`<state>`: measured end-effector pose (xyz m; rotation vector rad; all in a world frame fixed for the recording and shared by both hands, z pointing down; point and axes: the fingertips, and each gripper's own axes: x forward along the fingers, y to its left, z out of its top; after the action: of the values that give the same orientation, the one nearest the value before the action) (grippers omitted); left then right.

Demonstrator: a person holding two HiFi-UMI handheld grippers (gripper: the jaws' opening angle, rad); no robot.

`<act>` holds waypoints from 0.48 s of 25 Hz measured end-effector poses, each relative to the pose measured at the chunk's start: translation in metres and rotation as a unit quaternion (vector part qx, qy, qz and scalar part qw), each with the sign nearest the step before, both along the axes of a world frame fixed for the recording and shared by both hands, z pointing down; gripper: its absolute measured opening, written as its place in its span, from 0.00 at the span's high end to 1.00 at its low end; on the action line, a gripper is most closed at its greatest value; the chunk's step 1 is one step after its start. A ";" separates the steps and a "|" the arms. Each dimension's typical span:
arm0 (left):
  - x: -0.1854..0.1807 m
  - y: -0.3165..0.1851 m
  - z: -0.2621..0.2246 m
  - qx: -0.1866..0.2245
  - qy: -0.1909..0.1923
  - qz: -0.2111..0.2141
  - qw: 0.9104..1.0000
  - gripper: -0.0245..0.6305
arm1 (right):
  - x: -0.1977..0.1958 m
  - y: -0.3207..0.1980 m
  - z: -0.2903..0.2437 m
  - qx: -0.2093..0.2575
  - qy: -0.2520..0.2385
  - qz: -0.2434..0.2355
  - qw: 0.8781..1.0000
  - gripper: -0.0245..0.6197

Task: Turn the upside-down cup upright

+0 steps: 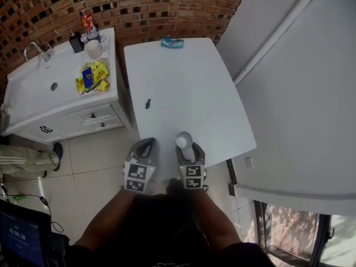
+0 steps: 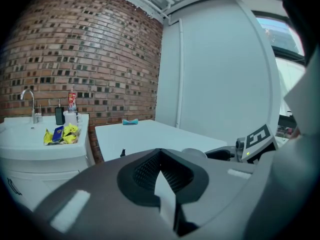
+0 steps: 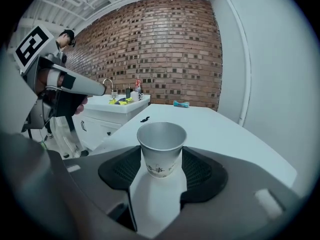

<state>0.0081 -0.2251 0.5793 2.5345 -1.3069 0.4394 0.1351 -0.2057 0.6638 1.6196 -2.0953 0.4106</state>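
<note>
Clamped low in right gripper (image 3: 161, 158): cup (image 3: 161, 143), mouth up, above near edge of surface (image 1: 183, 88). Low grip probably for steady set-down. Left gripper (image 2: 160, 153) closed, empty, parked beside, out of way.

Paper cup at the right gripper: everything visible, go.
The paper cup is white and tapered, with dark print low on its wall; greyish inside, seemingly empty. It is upright, mouth up, at the near edge of the white table. The right gripper presses its lower wall from both sides. Whether its base touches the white table is unclear.
</note>
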 end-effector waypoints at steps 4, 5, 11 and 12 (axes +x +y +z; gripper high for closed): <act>-0.002 0.002 0.003 -0.006 0.002 0.001 1.000 0.97 | -0.001 0.000 0.002 -0.001 0.000 0.006 1.000 0.50; -0.002 0.003 0.003 -0.006 0.002 0.001 1.000 0.97 | -0.001 0.001 0.002 -0.004 -0.002 0.006 1.000 0.45; -0.001 0.006 0.002 -0.005 0.004 0.004 1.000 0.97 | 0.007 0.012 -0.005 0.000 -0.006 0.019 1.000 0.45; -0.001 0.006 0.003 -0.005 0.004 0.006 1.000 0.97 | 0.008 0.014 -0.007 0.003 -0.006 0.023 1.000 0.45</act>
<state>0.0074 -0.2187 0.5825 2.5347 -1.2855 0.4376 0.1433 -0.1917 0.6566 1.6755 -2.0734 0.4292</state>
